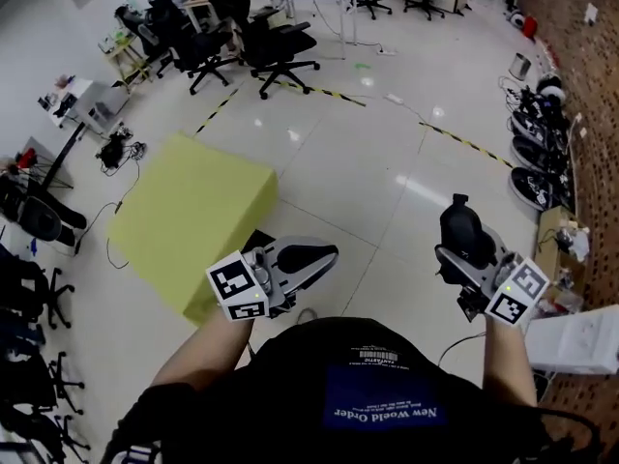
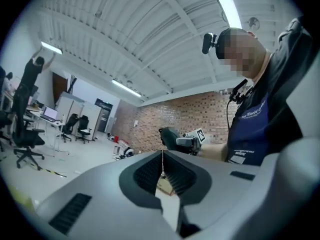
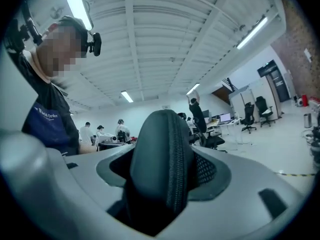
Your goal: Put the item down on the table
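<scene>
Between jaws of the right claw [image 3: 167, 156], gripped black rounded item [image 3: 155, 149], textured band down its front, left claw [image 2: 161, 154] closed

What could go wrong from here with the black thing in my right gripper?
The black item sticks well out of the right gripper over the floor; a slip would likely drop it there. The yellow table lies past the shut left gripper, so crossing over might knock the two together.

a glossy white floor [image 1: 387, 172] (tape-striped) holds office chairs [image 1: 280, 51] beside a brick wall [image 1: 585, 66].
</scene>
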`<state>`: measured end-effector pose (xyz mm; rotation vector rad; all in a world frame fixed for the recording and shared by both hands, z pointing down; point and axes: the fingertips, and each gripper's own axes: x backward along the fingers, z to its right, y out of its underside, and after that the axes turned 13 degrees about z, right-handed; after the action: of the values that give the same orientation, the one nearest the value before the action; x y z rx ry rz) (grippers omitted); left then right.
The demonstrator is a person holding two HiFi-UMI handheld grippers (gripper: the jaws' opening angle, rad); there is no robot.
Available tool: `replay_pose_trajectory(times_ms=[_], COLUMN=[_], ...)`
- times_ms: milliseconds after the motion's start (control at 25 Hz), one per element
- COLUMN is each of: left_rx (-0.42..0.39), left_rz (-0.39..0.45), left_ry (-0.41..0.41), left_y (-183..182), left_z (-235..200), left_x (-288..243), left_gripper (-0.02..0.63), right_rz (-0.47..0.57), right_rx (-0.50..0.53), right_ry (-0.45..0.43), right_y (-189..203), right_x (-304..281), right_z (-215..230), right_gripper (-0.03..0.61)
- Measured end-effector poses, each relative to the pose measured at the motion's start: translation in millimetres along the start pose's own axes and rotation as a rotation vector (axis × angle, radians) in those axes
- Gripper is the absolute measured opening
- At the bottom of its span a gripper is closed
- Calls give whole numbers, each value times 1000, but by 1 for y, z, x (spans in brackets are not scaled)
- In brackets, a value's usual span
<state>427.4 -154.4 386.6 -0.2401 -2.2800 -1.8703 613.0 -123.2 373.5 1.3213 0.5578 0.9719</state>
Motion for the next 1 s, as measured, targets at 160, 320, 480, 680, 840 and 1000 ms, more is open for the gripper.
replay_pose_trajectory(times_ms=[160,320,480,680,840,1000], left_rx=[-21,-55,-85,-135,-174,-203], left_rz=[46,66,102,132,167,210], left_ry=[-124,-230,-336,-448,-587,-743], left_y=[-20,-47,-89,-130,-154,-164], left_z=[-53,-110,-166,-219,-244,-255], left_x=[50,118,196,279,338,387], left_gripper=[6,6,6,6,6,6], right_rz=[-36,-63,-91,-120,-183,-208], right_rx=[-13,-23,-34,-61,-74,-136], right_ry=[-120,-229,-327,-436,-576,-721], right_y=[15,29,44,66,88,108], right_x=[-90,-193,-301,-420,-500,-564], right_z=[3,-13,-37,-70,-100,-134], right_gripper=[293,293,293,293,293,293])
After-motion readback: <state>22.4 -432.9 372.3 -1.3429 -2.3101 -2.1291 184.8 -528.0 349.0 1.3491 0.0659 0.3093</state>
